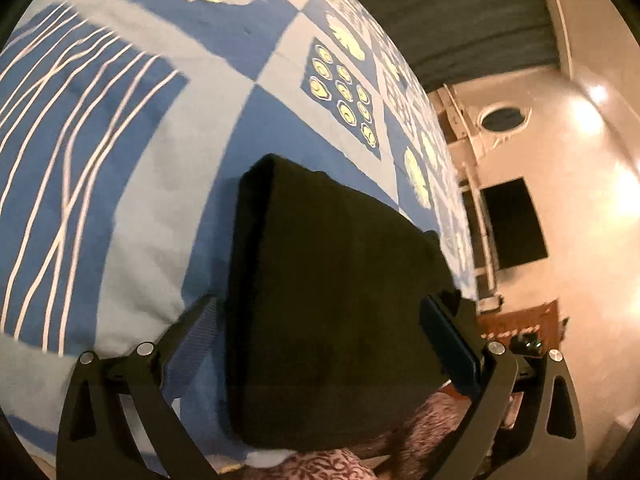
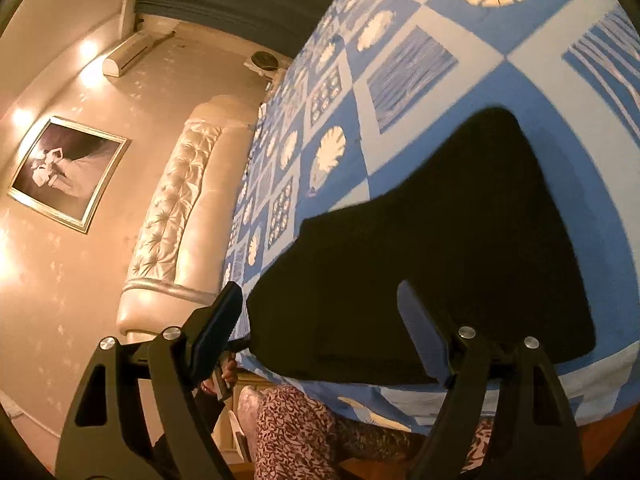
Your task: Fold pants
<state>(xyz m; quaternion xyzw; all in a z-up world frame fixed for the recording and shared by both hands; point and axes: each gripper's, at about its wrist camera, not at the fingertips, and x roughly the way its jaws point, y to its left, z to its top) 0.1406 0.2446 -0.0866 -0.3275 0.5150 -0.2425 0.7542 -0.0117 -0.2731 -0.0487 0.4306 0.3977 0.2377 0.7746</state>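
Folded into a compact rectangle, the black fabric pants [image 1: 336, 300] lie on the blue patterned bedsheet [image 1: 152, 208], both left gripper [image 1: 320, 344] and right gripper [image 2: 320, 332] spread empty, apparently finished.

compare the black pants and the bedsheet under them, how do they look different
The pants are plain black; the bedsheet is blue with pale squares, leaf prints and line patterns. The pants are folded into a compact, thick bundle; the bedsheet lies spread flat over the bed. The pants cover only a patch near the bed's edge; the bedsheet runs far beyond. Both are soft fabric.
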